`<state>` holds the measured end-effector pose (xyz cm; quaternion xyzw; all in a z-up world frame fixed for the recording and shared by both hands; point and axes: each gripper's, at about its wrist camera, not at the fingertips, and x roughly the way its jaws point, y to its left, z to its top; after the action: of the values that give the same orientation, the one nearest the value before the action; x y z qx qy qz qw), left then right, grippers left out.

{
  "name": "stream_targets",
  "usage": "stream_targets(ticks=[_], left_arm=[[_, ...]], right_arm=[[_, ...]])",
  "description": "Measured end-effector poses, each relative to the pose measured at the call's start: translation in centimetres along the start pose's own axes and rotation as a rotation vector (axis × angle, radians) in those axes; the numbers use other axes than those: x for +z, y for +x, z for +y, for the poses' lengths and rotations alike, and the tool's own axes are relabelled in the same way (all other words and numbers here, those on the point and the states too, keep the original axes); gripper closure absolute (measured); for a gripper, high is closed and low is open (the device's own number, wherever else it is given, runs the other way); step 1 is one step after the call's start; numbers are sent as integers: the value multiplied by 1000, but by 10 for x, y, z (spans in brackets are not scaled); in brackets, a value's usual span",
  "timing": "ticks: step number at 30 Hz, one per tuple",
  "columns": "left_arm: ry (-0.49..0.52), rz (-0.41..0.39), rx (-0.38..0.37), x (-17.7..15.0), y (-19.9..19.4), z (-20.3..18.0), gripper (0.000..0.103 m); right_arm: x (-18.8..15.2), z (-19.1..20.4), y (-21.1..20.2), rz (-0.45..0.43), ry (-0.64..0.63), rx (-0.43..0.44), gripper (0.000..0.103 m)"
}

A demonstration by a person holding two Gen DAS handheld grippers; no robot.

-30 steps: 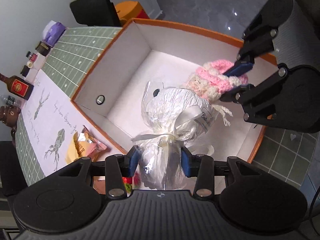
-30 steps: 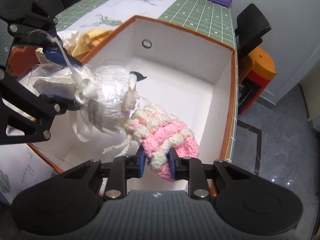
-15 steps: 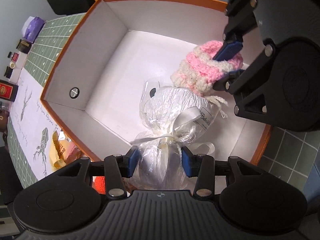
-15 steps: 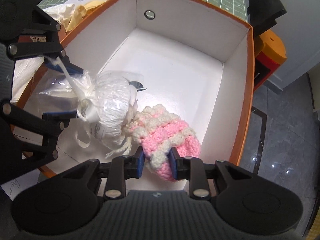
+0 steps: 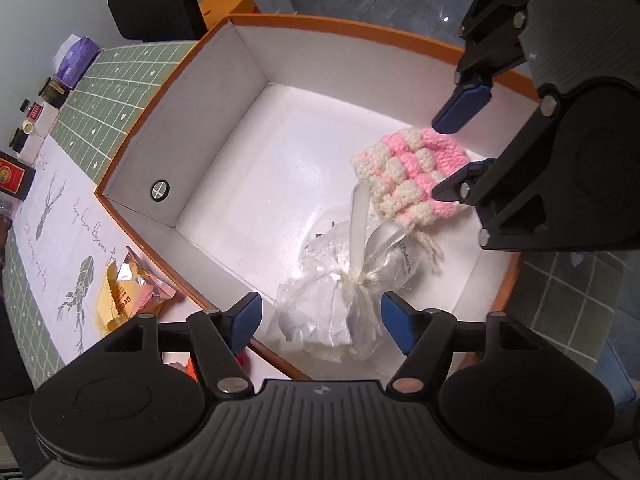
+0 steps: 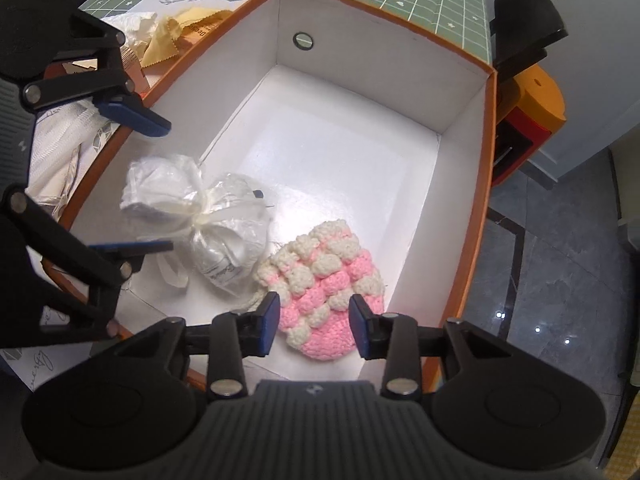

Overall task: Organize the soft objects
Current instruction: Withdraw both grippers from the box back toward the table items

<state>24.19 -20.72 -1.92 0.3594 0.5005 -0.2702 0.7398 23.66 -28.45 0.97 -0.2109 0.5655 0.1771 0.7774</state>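
Observation:
A white plastic-wrapped bundle tied with ribbon lies on the floor of an orange box with white inside walls. A pink and cream crocheted pouch lies beside it in the box. My left gripper is open, its pads either side of the bundle's near end and apart from it. My right gripper is open just above the pouch, holding nothing.
The box stands on a green grid tablecloth with a white runner. Yellow snack packets lie left of the box. Small bottles and a purple pack stand at the table's far end. A black chair stands beyond.
Both grippers have opened and let go. The white bundle and the crocheted pouch, held over the box before, now lie on the box floor. Both grippers have pulled back a little.

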Motion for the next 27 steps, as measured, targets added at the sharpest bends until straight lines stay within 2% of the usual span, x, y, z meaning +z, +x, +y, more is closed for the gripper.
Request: stream_targets(ticks=[3,7,13,20,27], left_arm=[[-12,-38,-9,-6,-12,-2,23],[-40,-96,-12,-16,-29,-5,23],[-92,-132,7,-40,-49,5,23],[-235,-164,35,-78,-70,25,23],[-420,-176,93,-131,-84,49,25]], right_arm=[[2,3,-8,-6,1,-19,62],[3,11,-19,-19,11,-59,50],[4,27,-38,-41,-7,-96,46],[17,67,-64,-118,-45,-92,43],[32,122,-73,-182,-109,-68,42]])
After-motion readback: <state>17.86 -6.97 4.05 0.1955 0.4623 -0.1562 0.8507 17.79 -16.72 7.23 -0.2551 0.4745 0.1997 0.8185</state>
